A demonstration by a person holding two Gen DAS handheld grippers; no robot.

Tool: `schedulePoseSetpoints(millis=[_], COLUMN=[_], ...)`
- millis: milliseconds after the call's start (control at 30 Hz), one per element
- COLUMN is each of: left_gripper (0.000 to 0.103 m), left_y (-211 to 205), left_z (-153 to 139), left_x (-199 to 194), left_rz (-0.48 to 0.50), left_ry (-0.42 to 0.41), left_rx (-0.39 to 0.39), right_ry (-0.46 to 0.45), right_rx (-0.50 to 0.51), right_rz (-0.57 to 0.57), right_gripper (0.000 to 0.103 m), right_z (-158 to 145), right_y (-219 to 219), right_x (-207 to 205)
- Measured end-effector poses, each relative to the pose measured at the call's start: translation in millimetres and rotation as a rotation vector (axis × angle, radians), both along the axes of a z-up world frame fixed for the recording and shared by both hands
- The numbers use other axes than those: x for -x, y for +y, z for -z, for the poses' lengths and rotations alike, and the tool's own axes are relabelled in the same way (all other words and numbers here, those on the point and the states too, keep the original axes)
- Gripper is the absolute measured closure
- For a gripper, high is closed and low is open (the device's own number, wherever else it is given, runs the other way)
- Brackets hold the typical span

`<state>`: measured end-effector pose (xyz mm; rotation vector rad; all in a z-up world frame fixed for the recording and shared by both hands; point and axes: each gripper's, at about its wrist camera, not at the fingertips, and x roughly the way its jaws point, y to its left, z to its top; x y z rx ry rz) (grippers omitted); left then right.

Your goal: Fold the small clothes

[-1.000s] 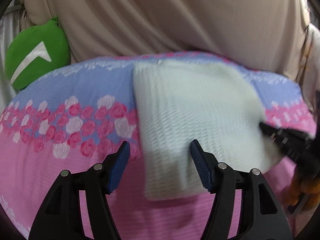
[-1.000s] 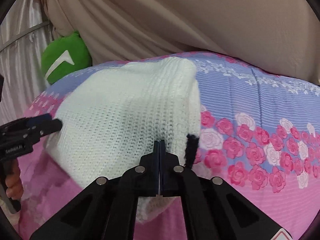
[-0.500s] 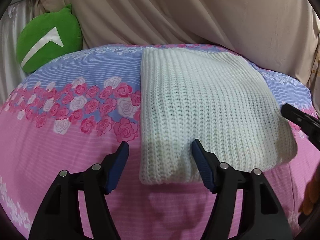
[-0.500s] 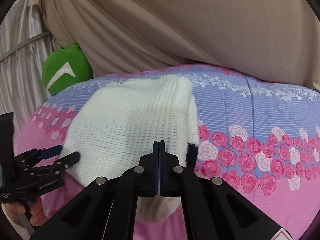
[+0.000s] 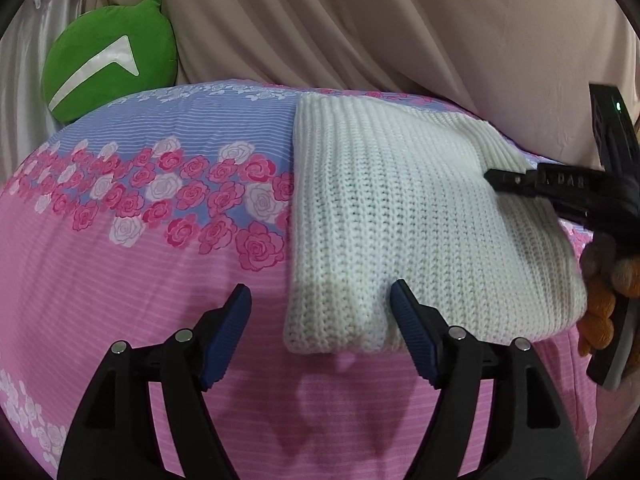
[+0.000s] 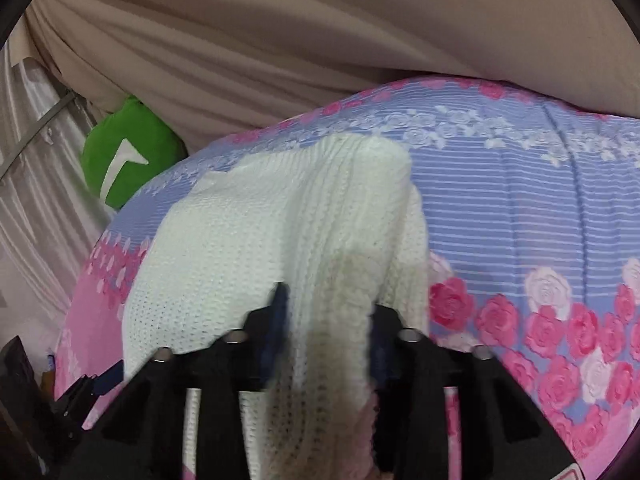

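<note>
A folded white knit garment is lying on the floral bed while the left gripper is hovering open and the right gripper has just been opening around a raised fold, which risks flopping undone.

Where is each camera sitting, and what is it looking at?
Left wrist: on the left gripper, looking down along its open fingers at the white knitted garment on the flowered bedspread; the right gripper and a hand show at the right.
Right wrist: on the right gripper, fingers just opened, straddling the garment's raised edge; the left gripper shows lower left.
Both share the garment, bedspread, green cushion and beige curtain.
</note>
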<state>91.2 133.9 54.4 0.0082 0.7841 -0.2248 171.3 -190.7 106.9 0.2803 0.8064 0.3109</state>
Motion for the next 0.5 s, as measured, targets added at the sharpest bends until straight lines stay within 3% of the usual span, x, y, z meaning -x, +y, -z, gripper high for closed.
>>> schedulePoseSetpoints(millis=[133, 200, 267, 300, 367, 500], left_gripper=[0.032, 0.032, 0.03, 0.029, 0.029, 0.03], left_y=[4, 3, 1, 0, -1, -1], left_z=[-1, 1, 5, 7, 8, 4], left_x=[0, -2, -4, -4, -3, 3], left_rz=[0.0, 0.0, 0.01, 0.016, 0.013, 0.003], left_ry=[-0.006, -0.001, 0.014, 0.021, 0.021, 0.004], left_rx=[0.018, 0.021, 0.016, 0.021, 0.008, -0.005], right_ry=[-0.247, -0.199, -0.039, 0.008, -0.021, -0.159], right_rx=[-0.026, -0.004, 0.072, 0.034, -0.058, 0.019], right_rz=[-0.079, -0.05, 0.01, 0.025, 0.05, 0.098], right_gripper=[0.087, 0.087, 0.086, 0.085, 0.083, 0.081], right_z=[-54, -37, 8, 28, 19, -21], right_y=[10, 2, -6, -14, -26, -21], right_x=[31, 14, -17, -23, -6, 62])
